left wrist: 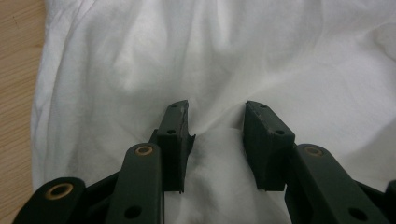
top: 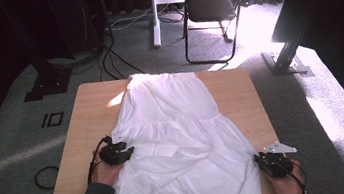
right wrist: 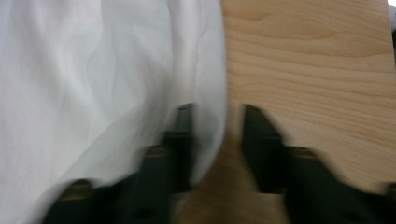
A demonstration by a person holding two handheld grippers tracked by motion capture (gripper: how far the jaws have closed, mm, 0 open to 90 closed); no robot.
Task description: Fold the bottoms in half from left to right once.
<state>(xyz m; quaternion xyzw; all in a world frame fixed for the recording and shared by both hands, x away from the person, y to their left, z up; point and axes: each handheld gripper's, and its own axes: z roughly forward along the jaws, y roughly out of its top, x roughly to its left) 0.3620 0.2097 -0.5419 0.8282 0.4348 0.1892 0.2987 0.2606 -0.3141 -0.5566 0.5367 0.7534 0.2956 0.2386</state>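
Note:
A white garment [top: 179, 131] lies spread over the wooden table [top: 240, 93], wrinkled, with its near end hanging past the front edge. My left gripper [top: 126, 152] rests on the garment's left side. In the left gripper view its jaws stand open [left wrist: 217, 109] with a raised fold of white cloth [left wrist: 210, 56] between them. My right gripper [top: 264, 161] sits at the garment's right edge near the table's front. In the blurred right gripper view, that gripper [right wrist: 217, 112] is open, straddling the hem of the cloth [right wrist: 93, 84] where it meets bare wood [right wrist: 308, 70].
A black folding chair [top: 211, 8] and a white stand [top: 154, 13] are on the carpet beyond the table. Cables [top: 109, 60] trail on the floor at the back left. Bare wood strips run along both sides of the garment.

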